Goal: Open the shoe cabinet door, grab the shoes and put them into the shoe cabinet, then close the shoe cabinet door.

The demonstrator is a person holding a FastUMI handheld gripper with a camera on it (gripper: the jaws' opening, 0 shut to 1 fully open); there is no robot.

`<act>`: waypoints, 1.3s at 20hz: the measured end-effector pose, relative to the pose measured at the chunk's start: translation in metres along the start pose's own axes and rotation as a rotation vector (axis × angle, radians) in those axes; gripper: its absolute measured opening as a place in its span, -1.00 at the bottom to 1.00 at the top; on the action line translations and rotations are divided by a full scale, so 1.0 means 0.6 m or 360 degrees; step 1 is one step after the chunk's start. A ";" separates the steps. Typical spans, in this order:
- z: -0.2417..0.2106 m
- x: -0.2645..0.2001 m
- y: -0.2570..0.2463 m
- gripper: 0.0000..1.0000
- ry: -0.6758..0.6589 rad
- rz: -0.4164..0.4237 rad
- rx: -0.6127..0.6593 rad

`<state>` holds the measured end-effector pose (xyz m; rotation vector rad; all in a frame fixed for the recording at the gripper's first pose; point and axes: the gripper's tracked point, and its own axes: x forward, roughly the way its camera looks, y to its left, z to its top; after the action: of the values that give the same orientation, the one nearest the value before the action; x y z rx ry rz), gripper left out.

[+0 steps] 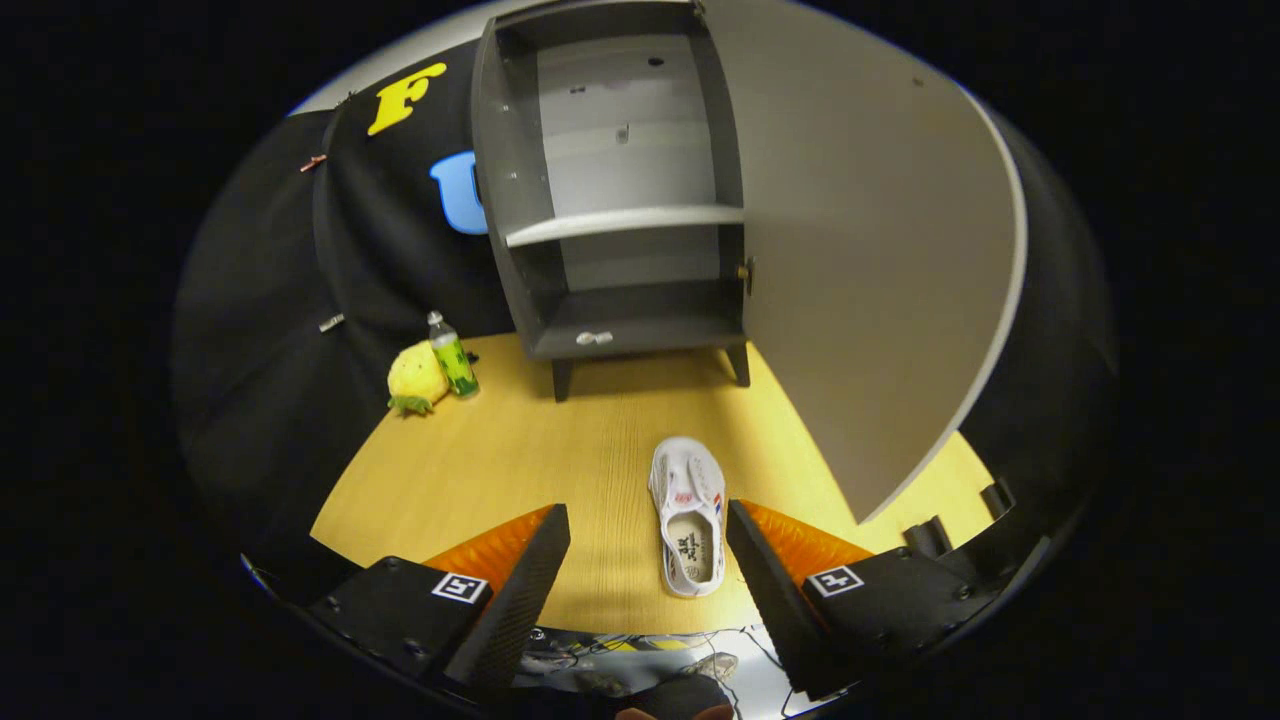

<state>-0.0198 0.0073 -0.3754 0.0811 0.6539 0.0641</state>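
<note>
A white shoe (pixel 688 514) lies on the yellow wooden table (pixel 520 470), toe toward the cabinet, its heel end between my fingertips and nearer the right finger. My gripper (pixel 648 528) is open and holds nothing, hovering above the table's near edge. Beyond the shoe stands the grey shoe cabinet (pixel 610 190) on short legs, with one pale shelf (pixel 625 223) across its middle and nothing on it. Its door (pixel 870 250) is swung wide open to the right, reaching out over the table beside the shoe.
A yellow plush toy (pixel 415 378) and a green bottle (pixel 452 356) stand left of the cabinet by the black cloth wall. A small pale fitting (pixel 594 338) sits on the cabinet's bottom front edge. Cables lie below the table's near edge.
</note>
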 end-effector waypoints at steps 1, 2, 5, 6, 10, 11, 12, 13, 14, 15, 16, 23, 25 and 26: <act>-0.022 0.031 0.006 0.96 0.0048 0.0018 -0.0005; -0.038 0.059 0.005 0.95 0.0084 0.0012 -0.0012; -0.099 0.141 -0.006 0.58 0.0227 -0.0020 -0.0031; -0.112 0.161 -0.008 0.48 0.0253 -0.0034 -0.0024; -0.131 0.238 -0.036 0.18 0.0230 -0.0120 0.0007; -0.124 0.247 -0.038 0.12 0.0200 -0.0121 0.0009; -0.118 0.260 -0.039 0.09 0.0161 -0.0113 0.0016; -0.117 0.272 -0.035 0.08 0.0137 -0.0117 0.0016; -0.119 0.282 -0.040 0.05 0.0121 -0.0134 0.0005; -0.115 0.287 -0.044 0.01 0.0101 -0.0150 -0.0004; -0.106 0.293 -0.052 0.01 0.0043 -0.0193 -0.0022; -0.098 0.303 -0.044 -0.81 0.0058 -0.0119 0.0056; -0.075 0.287 -0.051 -0.81 0.0029 -0.0115 0.0050; -0.060 0.273 -0.056 -0.81 0.0009 -0.0114 0.0042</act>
<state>0.0889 -0.0101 -0.5059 0.0831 0.6629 -0.0134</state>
